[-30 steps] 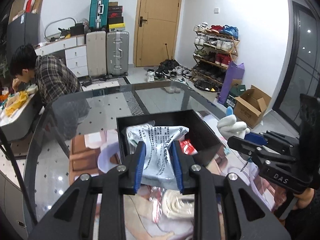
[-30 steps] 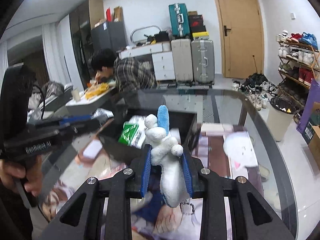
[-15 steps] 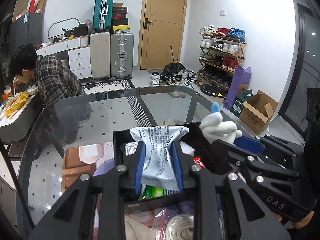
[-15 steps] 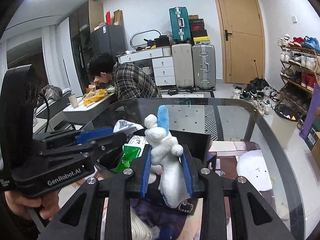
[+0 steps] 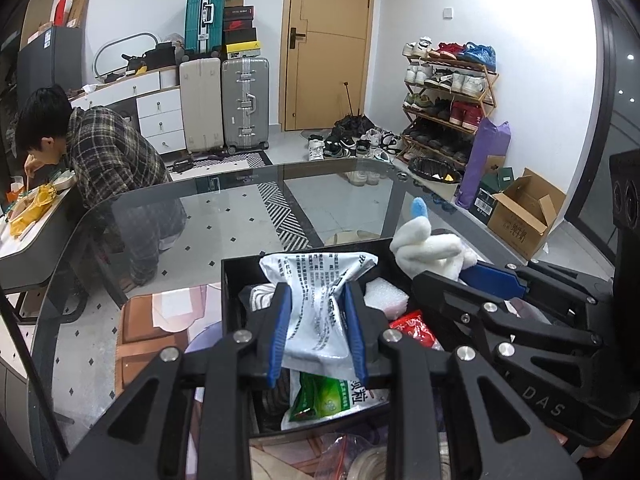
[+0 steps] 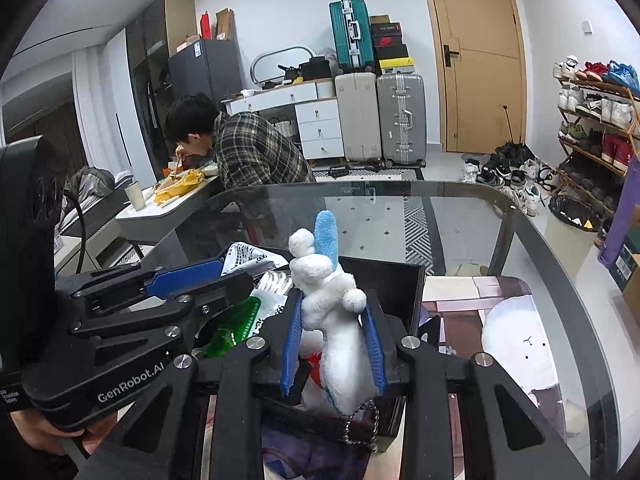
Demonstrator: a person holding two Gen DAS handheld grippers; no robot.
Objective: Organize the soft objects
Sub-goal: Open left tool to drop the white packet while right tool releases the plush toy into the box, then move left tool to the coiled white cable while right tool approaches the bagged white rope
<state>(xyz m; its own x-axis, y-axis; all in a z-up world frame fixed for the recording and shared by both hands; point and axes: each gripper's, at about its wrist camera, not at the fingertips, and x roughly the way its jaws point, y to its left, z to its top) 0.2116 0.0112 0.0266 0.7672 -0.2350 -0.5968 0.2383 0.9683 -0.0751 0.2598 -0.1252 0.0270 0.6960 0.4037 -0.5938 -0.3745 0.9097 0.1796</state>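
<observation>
My left gripper (image 5: 316, 332) is shut on a white printed soft packet (image 5: 316, 300) and holds it above the black box (image 5: 232, 276) on the glass table. My right gripper (image 6: 332, 344) is shut on a white plush rabbit with a blue ear (image 6: 332, 304), also above the box (image 6: 400, 280). The rabbit (image 5: 428, 244) and the right gripper (image 5: 492, 276) show at the right of the left wrist view. The left gripper (image 6: 188, 280) shows at the left of the right wrist view. The box holds a green packet (image 5: 324, 396), a red packet (image 5: 416, 328) and white foam (image 5: 386, 294).
The glass table (image 5: 224, 216) stretches beyond the box to a curved far edge. A person in a plaid shirt (image 5: 108, 156) bends over a side table at the left. More bags and a cord coil (image 5: 372, 460) lie in front of the box.
Both grippers have moved forward and down over the black box with their loads. The box now sits closer and lower in both views.
</observation>
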